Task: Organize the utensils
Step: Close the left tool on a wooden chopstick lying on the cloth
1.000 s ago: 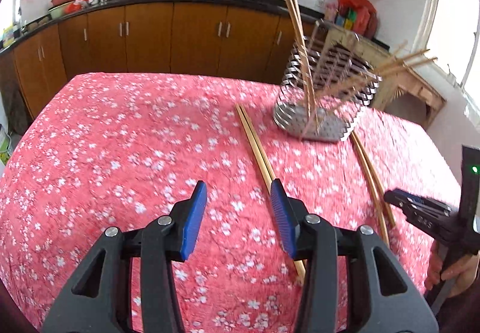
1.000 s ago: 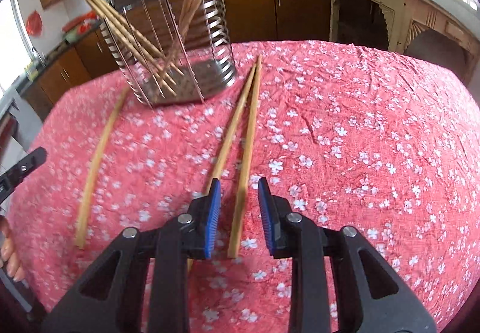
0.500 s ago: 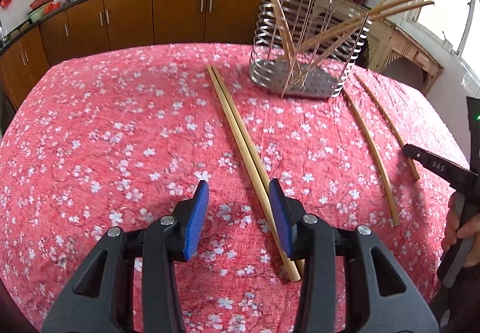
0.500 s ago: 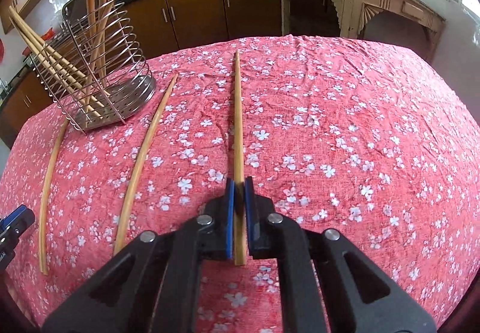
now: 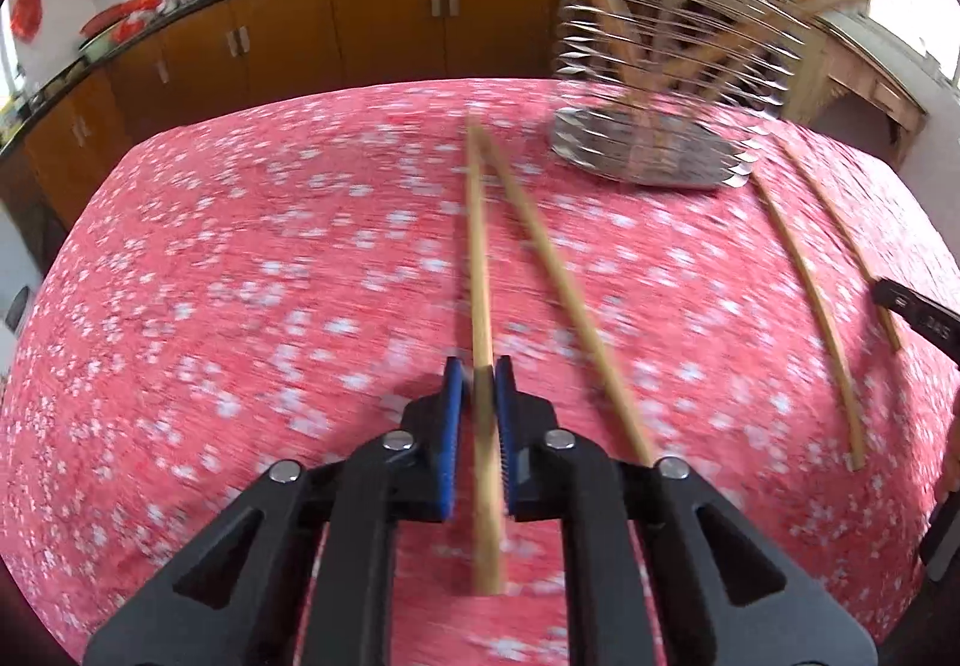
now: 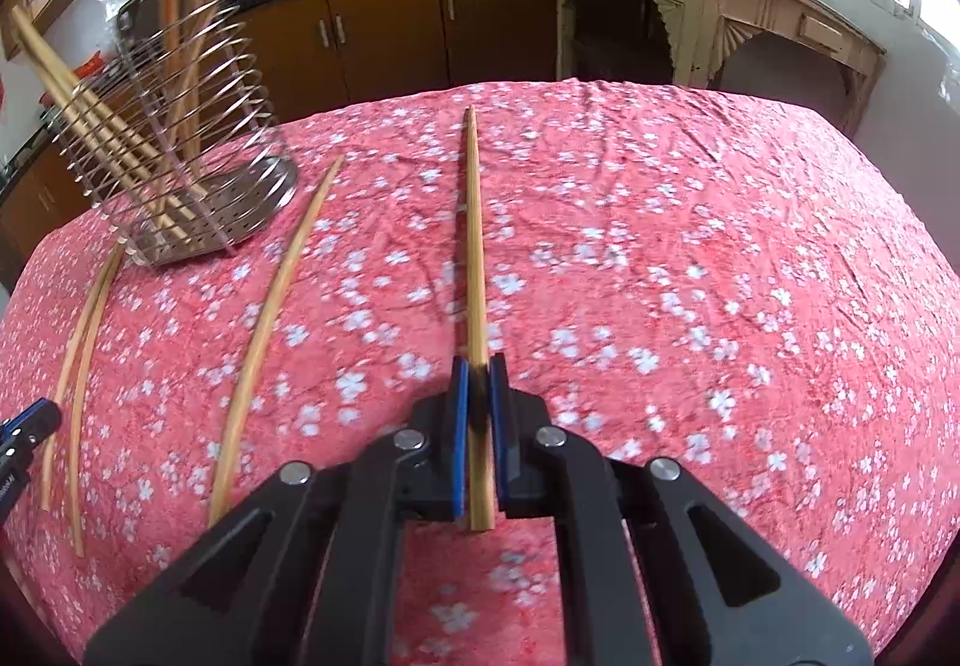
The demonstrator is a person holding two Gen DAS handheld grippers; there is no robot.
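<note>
Clamping one long tan wooden chopstick [image 5: 480, 270], the left hand-held gripper [image 5: 478, 366] has just closed; the right hand-held gripper [image 6: 478, 363] pinches another tan wooden chopstick [image 6: 474, 246] on the pink floral-clothed worktop [image 6: 690, 258].

Bright window daylight from the right; left view motion-blurred, both fisheye-bent with dark corners.

Matt wooden chopstick [image 6: 474, 270] between ribbed blue plastic pads [image 6: 459, 444]; beneath them a wrinkly red floral tablecloth [image 6: 690, 258]; ahead-left, a shiny wire-metal utensil holder [image 6: 198, 186].

chopsticks [image 6: 258, 342] on table [image 6: 720, 258], holder [image 6: 180, 150] behind
</note>
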